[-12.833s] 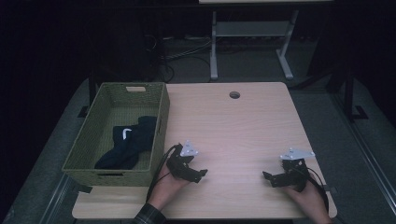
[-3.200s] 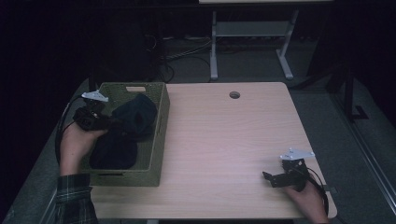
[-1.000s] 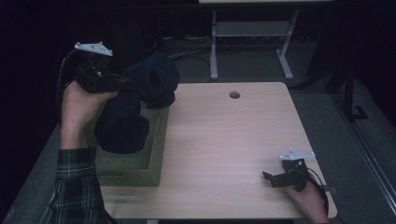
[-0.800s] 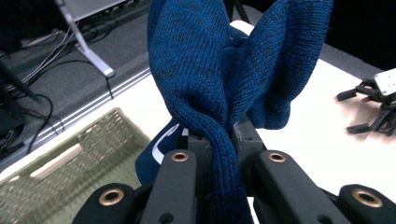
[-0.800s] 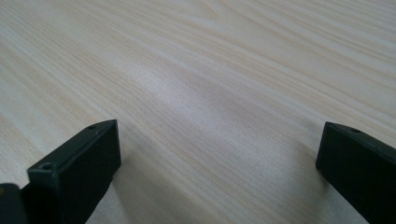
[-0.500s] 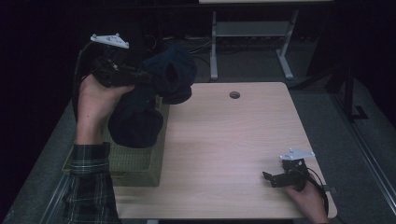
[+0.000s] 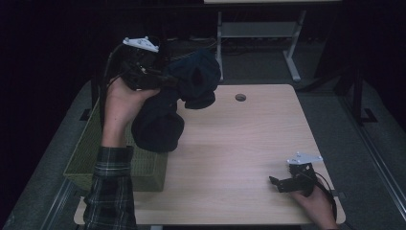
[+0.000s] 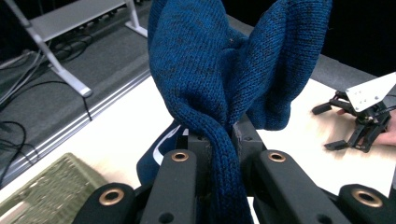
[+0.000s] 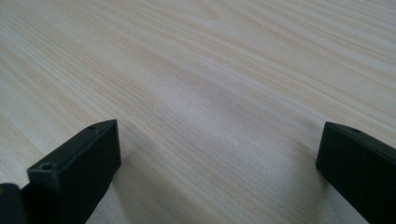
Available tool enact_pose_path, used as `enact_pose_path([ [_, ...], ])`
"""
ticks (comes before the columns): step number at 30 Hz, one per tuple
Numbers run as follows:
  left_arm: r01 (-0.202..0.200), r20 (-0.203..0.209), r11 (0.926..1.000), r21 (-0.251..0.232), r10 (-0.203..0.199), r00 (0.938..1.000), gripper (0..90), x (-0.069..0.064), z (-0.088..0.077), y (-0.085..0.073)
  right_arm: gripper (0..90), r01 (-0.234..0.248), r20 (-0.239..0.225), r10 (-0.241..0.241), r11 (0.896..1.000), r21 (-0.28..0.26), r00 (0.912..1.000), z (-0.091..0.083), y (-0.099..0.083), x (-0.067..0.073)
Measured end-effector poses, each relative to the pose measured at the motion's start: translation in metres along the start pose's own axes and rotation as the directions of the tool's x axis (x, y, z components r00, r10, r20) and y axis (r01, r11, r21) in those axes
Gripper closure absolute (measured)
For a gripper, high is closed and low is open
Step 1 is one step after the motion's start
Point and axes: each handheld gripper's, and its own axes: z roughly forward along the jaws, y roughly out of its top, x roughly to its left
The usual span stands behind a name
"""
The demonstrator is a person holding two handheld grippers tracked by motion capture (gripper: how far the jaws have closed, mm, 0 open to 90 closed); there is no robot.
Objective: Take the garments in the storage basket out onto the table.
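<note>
The left gripper (image 7: 165, 81), raised above the near-left part of the table (image 7: 249, 139), had its jaws clamped on a fold of a dark blue knitted garment (image 7: 182, 96), which hung in the air with its lower bulk over the right rim of the green woven basket (image 7: 86, 153); in the left gripper view the knit (image 8: 224, 84) was pinched between the two black jaws and rose above them. The right gripper (image 7: 276, 184) rested on the wood at the near-right corner, its jaws standing wide apart over bare tabletop (image 9: 210, 93) with nothing between them.
</note>
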Motion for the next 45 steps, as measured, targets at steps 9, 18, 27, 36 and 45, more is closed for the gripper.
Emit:
enact_pose_path([
  [9,0.003,0.032,0.9999,-0.011,-0.003,0.9995,81.0,-0.010,0.018,0.003,0.0,-0.001,0.000,0.001,1.000,0.001,1.0000,0.000,0.000,0.000],
  [18,0.022,0.062,0.9994,-0.027,-0.021,0.9979,80.9,-0.020,0.038,-0.005,0.0,0.001,0.000,-0.001,1.000,-0.001,1.0000,0.000,0.000,0.000],
  [27,0.032,0.103,0.9993,-0.018,-0.030,0.9942,80.9,-0.031,0.061,-0.013,0.0,0.002,0.000,-0.002,1.000,-0.001,1.0000,0.000,0.000,0.000],
  [36,0.033,0.163,0.9992,-0.020,-0.030,0.9862,80.9,-0.048,0.083,-0.017,0.0,0.001,0.000,-0.001,1.000,-0.001,1.0000,0.000,0.000,0.000],
  [45,0.027,0.215,0.9993,-0.025,-0.021,0.9764,81.0,-0.066,0.104,-0.018,0.0,0.002,0.000,-0.002,1.000,-0.001,1.0000,0.000,0.000,0.000],
])
